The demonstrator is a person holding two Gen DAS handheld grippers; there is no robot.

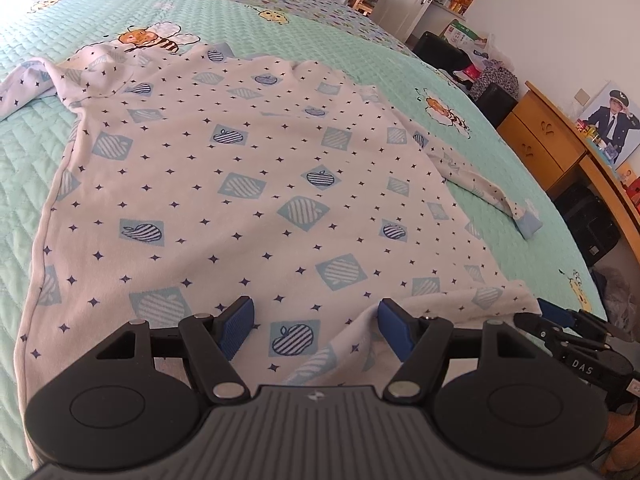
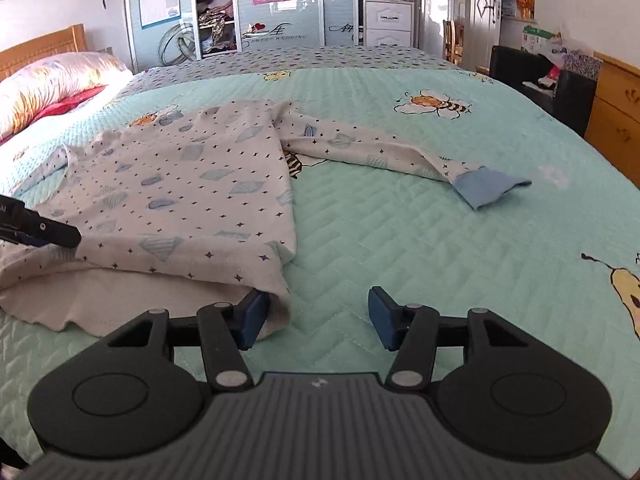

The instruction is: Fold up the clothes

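White patterned shirt (image 1: pixel 224 184) flat on green quilt (image 2: pixel 400 232), left gripper (image 1: pixel 316 328) jaws spread over hem, right gripper (image 2: pixel 316 316) jaws spread, left pad (image 2: pixel 252 314) touching shirt corner, sleeve (image 2: pixel 384 152) outstretched.

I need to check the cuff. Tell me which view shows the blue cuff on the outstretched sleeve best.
Right wrist: the cuff lies large, flat and unobstructed on the bedspread. Left wrist shows it small and distorted near the edge.

Both wrist views low, angled down, sharing shirt (image 1: pixel 240 184).
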